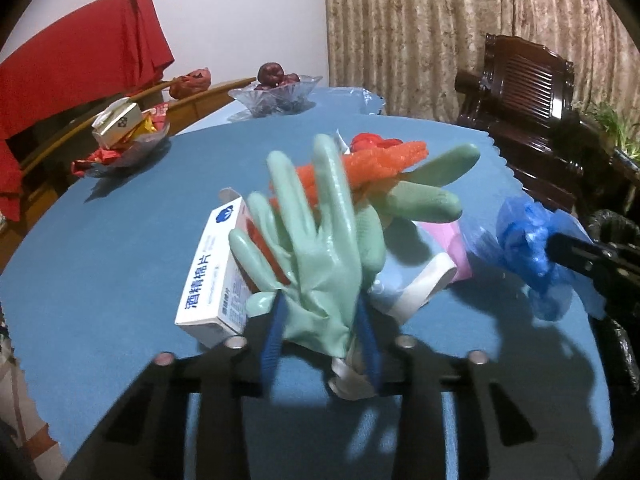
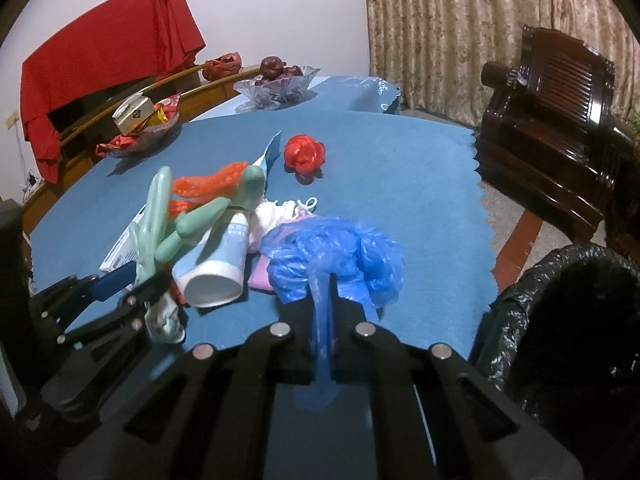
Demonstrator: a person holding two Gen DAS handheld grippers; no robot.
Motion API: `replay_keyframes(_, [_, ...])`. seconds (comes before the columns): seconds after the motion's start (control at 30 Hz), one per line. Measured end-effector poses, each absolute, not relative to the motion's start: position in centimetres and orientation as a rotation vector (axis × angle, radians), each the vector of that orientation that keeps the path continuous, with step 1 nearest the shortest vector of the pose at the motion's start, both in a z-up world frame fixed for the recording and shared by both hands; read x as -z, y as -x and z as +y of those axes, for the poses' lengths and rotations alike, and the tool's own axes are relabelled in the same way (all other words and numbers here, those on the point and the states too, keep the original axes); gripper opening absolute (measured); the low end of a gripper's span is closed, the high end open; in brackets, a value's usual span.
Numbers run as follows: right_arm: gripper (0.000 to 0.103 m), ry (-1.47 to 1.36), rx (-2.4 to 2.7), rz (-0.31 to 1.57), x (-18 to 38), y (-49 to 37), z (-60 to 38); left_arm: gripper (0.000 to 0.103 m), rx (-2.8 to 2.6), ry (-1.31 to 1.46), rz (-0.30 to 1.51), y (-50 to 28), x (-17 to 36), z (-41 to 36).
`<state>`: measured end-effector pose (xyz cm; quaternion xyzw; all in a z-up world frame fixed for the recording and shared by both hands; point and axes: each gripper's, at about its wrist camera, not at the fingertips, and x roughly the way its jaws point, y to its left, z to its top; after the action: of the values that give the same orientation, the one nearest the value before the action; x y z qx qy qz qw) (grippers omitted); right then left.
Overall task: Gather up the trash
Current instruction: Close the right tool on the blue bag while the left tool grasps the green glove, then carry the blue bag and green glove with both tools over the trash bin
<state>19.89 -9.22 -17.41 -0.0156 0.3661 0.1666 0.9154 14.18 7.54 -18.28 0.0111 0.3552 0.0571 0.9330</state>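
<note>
The left tongs (image 1: 320, 344) are clamped on the wrist part of a pale green rubber glove (image 1: 320, 248), whose fingers stand up in front of the camera. The right tongs (image 2: 322, 344) are pressed together on a crumpled blue plastic bag (image 2: 336, 256), which bulges just beyond their tips. Both things are low over the blue cloth of the desk (image 2: 400, 184).

Just beside the glove on its left side lies a white box with blue letters (image 1: 212, 280). Behind the glove there is an orange net bag (image 1: 384, 160), and to its right a white tube (image 2: 218, 276) with its round end toward the right camera, touching a pink piece (image 1: 452, 252) and some white crumpled material (image 2: 272, 216). Farther on the cloth, apart from this heap, sits a red crumpled bag (image 2: 304, 154).

To the right of the desk edge, near the right tongs, stands a bin lined with a black bag (image 2: 560, 312). At the far side stand a glass bowl with dark red fruit (image 1: 276, 94) and a glass dish with packets (image 1: 124, 140). Behind are a red cloth (image 1: 80, 64), a curtain (image 1: 420, 32) and a dark wooden chair (image 1: 524, 112).
</note>
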Motion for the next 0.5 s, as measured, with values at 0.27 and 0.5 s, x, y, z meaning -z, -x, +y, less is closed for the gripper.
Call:
replay_keyframes(0.27, [0.003, 0.013, -0.346, 0.724, 16.0, -18.6, -9.8, 0.021, -0.092, 0.012, 0.689, -12.2, 16.2, 7.8])
replay_keyframes(0.5, [0.001, -0.003, -0.34, 0.666, 13.2, -16.7, -11.3, 0.02, -0.03, 0.038, 0.641, -10.0, 12.9, 7.4])
